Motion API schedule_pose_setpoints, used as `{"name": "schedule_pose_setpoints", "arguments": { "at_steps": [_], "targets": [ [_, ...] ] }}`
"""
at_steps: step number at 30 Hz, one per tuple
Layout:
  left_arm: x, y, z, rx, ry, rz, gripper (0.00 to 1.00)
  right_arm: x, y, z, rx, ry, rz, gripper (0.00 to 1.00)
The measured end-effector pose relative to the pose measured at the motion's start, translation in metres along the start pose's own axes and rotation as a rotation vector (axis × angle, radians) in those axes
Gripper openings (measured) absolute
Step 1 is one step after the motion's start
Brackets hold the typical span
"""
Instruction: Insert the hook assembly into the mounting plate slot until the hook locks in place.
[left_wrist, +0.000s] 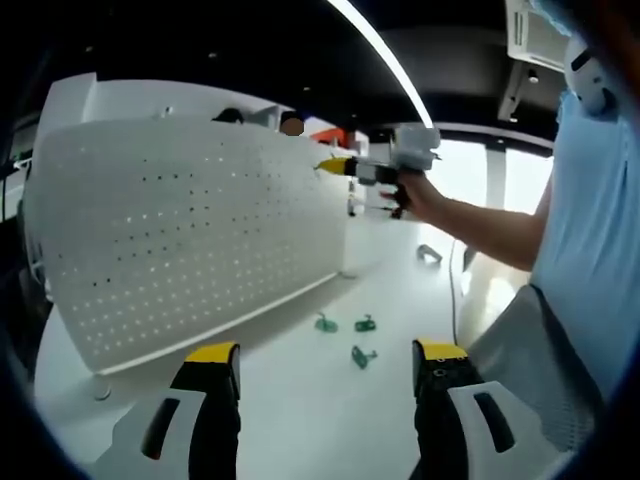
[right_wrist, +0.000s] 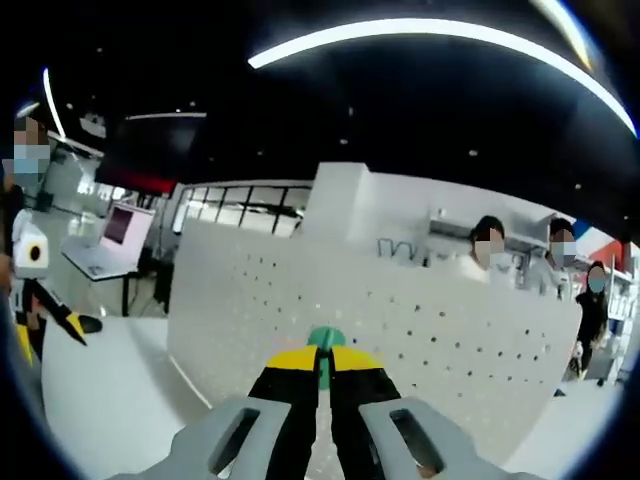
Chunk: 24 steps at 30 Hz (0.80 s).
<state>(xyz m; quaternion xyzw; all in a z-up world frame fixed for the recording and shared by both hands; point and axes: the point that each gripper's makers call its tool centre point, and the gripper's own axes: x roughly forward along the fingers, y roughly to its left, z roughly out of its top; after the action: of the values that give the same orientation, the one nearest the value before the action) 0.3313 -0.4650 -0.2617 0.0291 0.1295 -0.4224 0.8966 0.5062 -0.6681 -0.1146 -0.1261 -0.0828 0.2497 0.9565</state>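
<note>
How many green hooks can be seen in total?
4. Three hooks lie on the table in front of the pegboard. One is held in the right gripper. Others may be hidden.

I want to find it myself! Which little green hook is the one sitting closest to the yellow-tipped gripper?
Start at the big white pegboard standing on the white table. Below its lower right corner lie three small green hooks. The one you want, the nearest hook, lies alone below the other two, closest to the open left gripper.
</note>
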Motion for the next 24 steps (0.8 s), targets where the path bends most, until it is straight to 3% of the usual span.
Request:
{"name": "schedule_pose_setpoints", "arguments": {
  "at_steps": [10, 24],
  "targets": [
    [0.001, -0.001, -0.002, -0.003, 0.005, -0.006, 0.72, 0.005, -0.009, 0.026, -0.013, -0.096, -0.061, 0.01],
    [0.002, -0.001, -0.005, -0.013, 0.013, -0.012, 0.71, 0.02, -0.023, 0.025, -0.066, -0.177, -0.146, 0.01]
  ]
}}
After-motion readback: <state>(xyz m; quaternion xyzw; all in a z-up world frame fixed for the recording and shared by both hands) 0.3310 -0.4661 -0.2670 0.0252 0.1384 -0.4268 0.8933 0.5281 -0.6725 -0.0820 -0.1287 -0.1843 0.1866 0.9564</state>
